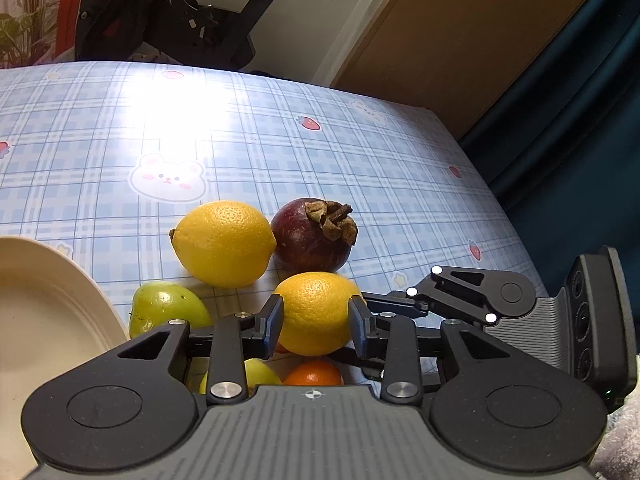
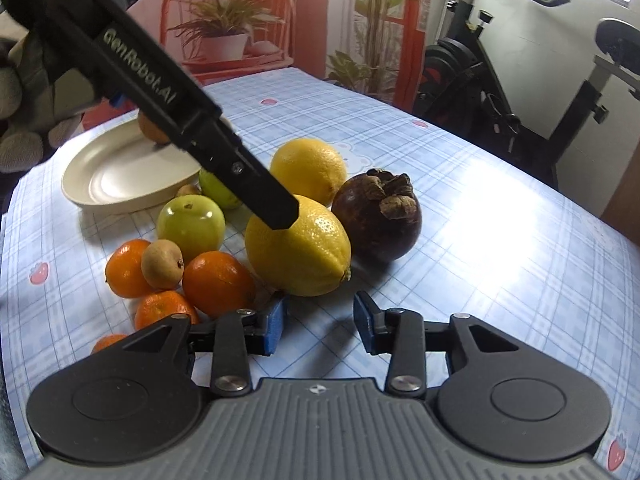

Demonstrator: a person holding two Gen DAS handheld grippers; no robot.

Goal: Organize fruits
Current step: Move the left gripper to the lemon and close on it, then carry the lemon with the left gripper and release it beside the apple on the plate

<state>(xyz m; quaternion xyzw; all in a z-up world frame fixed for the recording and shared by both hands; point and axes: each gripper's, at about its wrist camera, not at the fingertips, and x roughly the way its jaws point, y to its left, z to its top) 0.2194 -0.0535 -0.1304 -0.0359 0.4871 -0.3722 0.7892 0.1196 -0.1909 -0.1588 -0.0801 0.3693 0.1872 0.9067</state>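
Blue plaid tablecloth (image 2: 460,216) under scattered fruit, exercise bike (image 2: 520,92) behind.

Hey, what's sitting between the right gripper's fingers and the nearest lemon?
Nothing: in the right wrist view, only bare checked tablecloth separates the right gripper from the near lemon.

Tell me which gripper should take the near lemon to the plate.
Left. The left gripper already brackets the near lemon, with the plate beside it. The right gripper is empty.
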